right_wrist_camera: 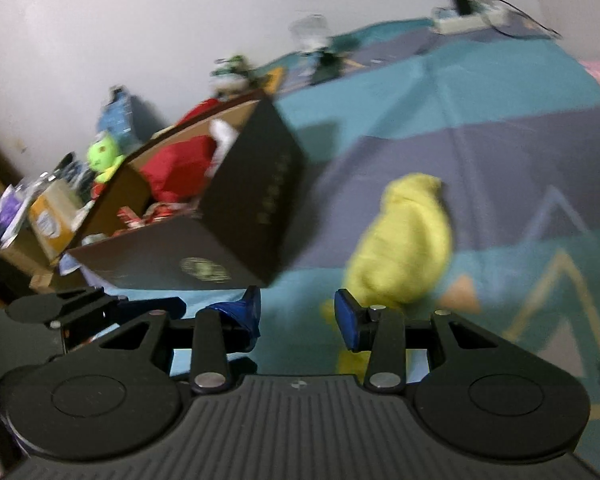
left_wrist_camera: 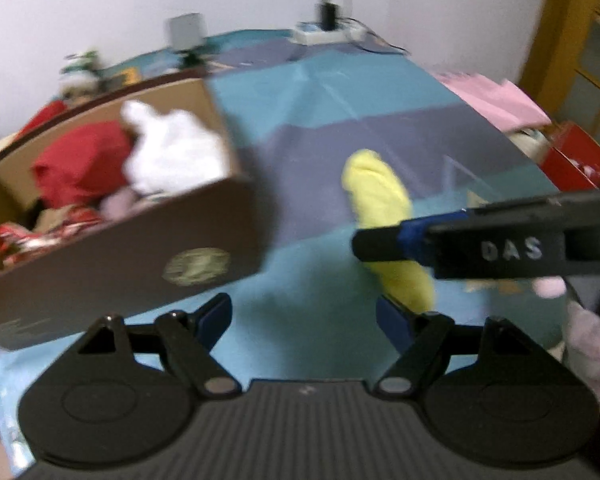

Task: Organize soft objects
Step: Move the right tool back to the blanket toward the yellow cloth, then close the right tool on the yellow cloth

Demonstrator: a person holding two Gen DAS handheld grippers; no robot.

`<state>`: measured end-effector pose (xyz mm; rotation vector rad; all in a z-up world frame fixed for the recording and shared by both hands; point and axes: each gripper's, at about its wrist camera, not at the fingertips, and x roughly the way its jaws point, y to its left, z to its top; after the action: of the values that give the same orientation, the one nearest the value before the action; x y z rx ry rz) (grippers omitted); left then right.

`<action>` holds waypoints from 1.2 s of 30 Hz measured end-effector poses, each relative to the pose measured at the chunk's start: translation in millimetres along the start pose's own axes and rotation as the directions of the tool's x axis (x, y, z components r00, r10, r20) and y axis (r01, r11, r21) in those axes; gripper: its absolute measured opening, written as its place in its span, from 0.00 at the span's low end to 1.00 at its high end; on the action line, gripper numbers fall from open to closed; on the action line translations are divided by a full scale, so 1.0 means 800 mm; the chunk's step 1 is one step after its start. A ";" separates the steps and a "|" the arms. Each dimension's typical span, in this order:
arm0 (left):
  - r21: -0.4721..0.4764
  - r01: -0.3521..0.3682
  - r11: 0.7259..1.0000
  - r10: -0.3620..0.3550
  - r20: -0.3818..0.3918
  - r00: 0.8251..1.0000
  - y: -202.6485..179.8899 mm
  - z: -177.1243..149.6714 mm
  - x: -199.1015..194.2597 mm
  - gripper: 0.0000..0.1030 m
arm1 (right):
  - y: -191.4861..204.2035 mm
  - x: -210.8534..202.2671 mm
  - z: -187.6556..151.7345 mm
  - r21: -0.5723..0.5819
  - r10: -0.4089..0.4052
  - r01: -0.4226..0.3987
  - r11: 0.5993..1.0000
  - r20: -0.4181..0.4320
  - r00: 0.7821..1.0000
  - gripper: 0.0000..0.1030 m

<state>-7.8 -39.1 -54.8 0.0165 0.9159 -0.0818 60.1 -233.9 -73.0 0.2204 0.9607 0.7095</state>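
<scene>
**Desk editor:** What do the grippers show?

**Photographer:** The left gripper [left_wrist_camera: 304,316] stands with jaws spread wide and nothing between them. The right gripper [right_wrist_camera: 298,316] is likewise parted and empty, its blue pads clear of everything. Both point down at the yellow soft toy [right_wrist_camera: 404,244].

**Desk editor:** Where is that toy?

**Photographer:** On the patterned bedspread [left_wrist_camera: 320,92], to the right of the brown cardboard box [left_wrist_camera: 140,264] and apart from it. In the left wrist view the right gripper's arm crosses in front of the toy.

**Desk editor:** Which step is this?

**Photographer:** By the look of it, the approach before a pick. The box already holds a red cloth item [left_wrist_camera: 80,164] and a white plush [left_wrist_camera: 176,152]. The next move probably calls for one gripper to straddle the toy and close.

**Desk editor:** How does the toy look?

**Photographer:** Pale yellow, elongated, fleecy, lumpy; blur hides finer detail.
</scene>
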 end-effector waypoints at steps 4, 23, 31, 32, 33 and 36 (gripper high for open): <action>0.044 0.080 0.996 -0.080 -0.010 0.997 -0.031 0.008 0.025 0.77 | -0.037 -0.009 -0.003 0.097 -0.027 0.028 0.995 -0.006 1.000 0.24; 0.087 0.127 0.988 -0.118 -0.095 0.988 -0.066 0.032 0.125 0.23 | -0.092 0.042 0.009 0.318 0.076 -0.040 0.947 -0.104 0.992 0.25; 0.137 0.155 0.978 -0.152 -0.037 0.988 -0.065 0.035 0.099 0.20 | -0.075 0.024 0.018 0.287 0.146 -0.127 0.950 -0.047 0.988 0.21; 0.150 0.159 0.976 -0.159 -0.015 0.987 -0.066 0.038 0.090 0.20 | -0.070 0.015 0.020 0.280 0.147 -0.135 0.951 -0.021 0.989 0.21; 0.159 0.163 0.974 -0.166 0.004 0.986 -0.066 0.041 0.082 0.19 | -0.064 0.010 0.024 0.266 0.145 -0.141 0.954 0.003 0.989 0.21; 0.179 0.186 0.966 -0.201 0.069 0.977 -0.060 0.051 0.054 0.19 | -0.044 -0.007 0.031 0.217 0.127 -0.140 0.966 0.072 0.989 0.21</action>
<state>47.3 -92.0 -63.3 0.0825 0.8200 -0.3414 94.2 -260.6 -71.5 0.5040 0.9766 0.7150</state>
